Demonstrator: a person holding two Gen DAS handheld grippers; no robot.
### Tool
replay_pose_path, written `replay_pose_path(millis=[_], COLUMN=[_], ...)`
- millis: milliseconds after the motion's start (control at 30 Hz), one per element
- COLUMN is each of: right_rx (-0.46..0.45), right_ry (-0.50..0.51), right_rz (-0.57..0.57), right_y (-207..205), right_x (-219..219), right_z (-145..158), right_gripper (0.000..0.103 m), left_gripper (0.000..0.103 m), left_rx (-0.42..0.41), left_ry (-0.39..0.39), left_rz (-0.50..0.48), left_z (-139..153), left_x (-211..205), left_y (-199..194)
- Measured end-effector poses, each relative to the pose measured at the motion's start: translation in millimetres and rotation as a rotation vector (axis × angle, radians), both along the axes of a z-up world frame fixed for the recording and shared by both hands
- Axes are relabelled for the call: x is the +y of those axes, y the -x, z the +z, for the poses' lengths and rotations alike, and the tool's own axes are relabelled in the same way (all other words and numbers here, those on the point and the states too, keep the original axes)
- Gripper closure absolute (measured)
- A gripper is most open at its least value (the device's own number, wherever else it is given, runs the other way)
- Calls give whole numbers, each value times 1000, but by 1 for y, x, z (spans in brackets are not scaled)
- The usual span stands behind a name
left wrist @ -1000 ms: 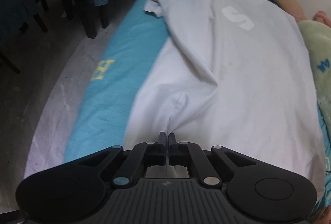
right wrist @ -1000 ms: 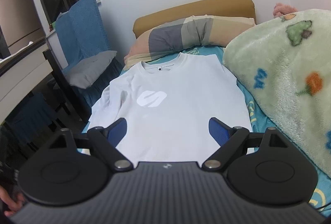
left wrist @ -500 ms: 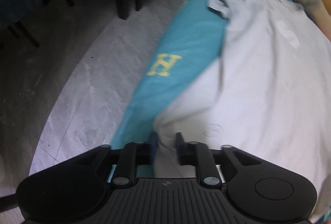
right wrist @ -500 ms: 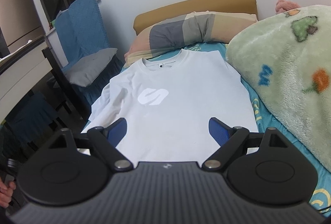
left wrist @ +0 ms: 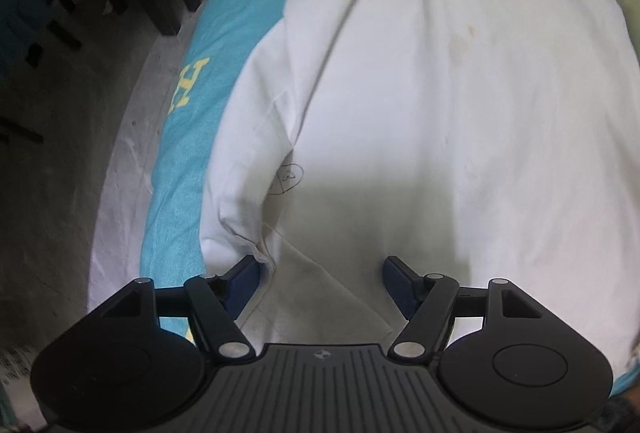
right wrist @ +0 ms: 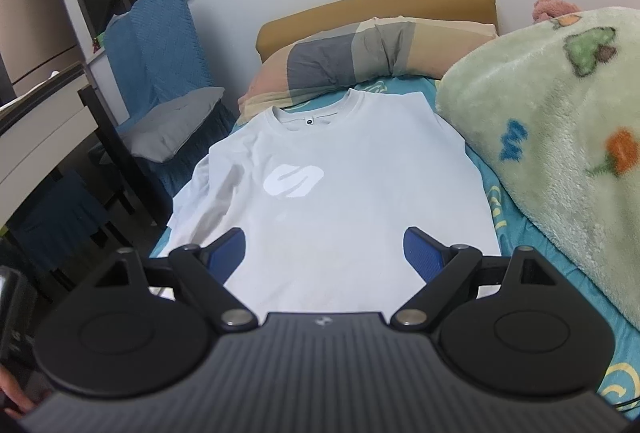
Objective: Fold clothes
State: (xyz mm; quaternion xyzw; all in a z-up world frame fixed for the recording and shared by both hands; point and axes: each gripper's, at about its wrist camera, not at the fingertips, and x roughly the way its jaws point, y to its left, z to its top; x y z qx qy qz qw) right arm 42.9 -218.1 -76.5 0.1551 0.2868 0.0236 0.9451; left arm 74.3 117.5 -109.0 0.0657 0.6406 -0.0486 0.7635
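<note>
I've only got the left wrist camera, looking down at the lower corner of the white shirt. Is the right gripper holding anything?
Observer: No. The right gripper is open, with only the flat white shirt beyond its fingers.
Operator: Where's the collar?
Observer: The collar lies flat, just short of the colour-block pillow.
Operator: Anything crowding the far side?
Observer: A green blanket is heaped along that side. A strip of teal sheet shows between it and the shirt.
</note>
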Motion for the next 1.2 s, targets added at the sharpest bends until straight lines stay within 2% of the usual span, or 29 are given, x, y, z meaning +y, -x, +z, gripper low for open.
replay_pose_path(millis=[33, 100, 133, 167, 233, 267, 467, 567, 700, 800, 900, 967, 1033, 1100, 1200], right_rx=[2, 3, 3, 2, 3, 5, 10, 11, 17, 22, 30, 34, 35, 38, 48], right_ry=[-4, -17, -23, -27, -33, -36, -64, -62, -50, -37, -23, -17, -15, -16, -4], right_rz=[-3, -7, -9, -11, -12, -12, 3, 10, 15, 21, 28, 33, 35, 37, 39], right_y=[0, 0, 0, -1, -1, -1, 0, 0, 3, 5, 6, 5, 3, 0, -4], right_x=[-1, -3, -4, -5, -5, -5, -6, -4, -1, 2, 5, 7, 9, 10, 13], right_z=[0, -1, -1, -1, -1, -1, -1, 0, -1, -3, -4, -5, -6, -7, -11], right_gripper=[16, 16, 16, 16, 16, 16, 16, 16, 16, 16, 16, 16, 16, 16, 16], left_gripper=[33, 42, 56, 78, 100, 101, 101, 101, 101, 97, 82, 59, 52, 52, 42], left_rx=[-5, -11, -14, -15, -7, -1, 24, 52, 66, 57, 8, -36, -67, -85, -140], left_ry=[-13, -27, -30, -29, -37, -31, -23, -78, -152, -116, -83, -39, 0, 27, 69], left_rz=[-15, -49, -68, -78, -79, -81, -158, -186, -186, -131, -107, -76, -40, -22, 21], left_z=[1, 8, 12, 17, 27, 31, 62, 69, 63, 63, 64, 68, 73, 76, 76], left_x=[-4, -10, -12, -12, -9, -5, 21, 48, 87, 104, 109, 121, 126, 132, 145], left_y=[2, 5, 7, 8, 10, 12, 39, 48, 58, 61, 55, 51, 47, 45, 28])
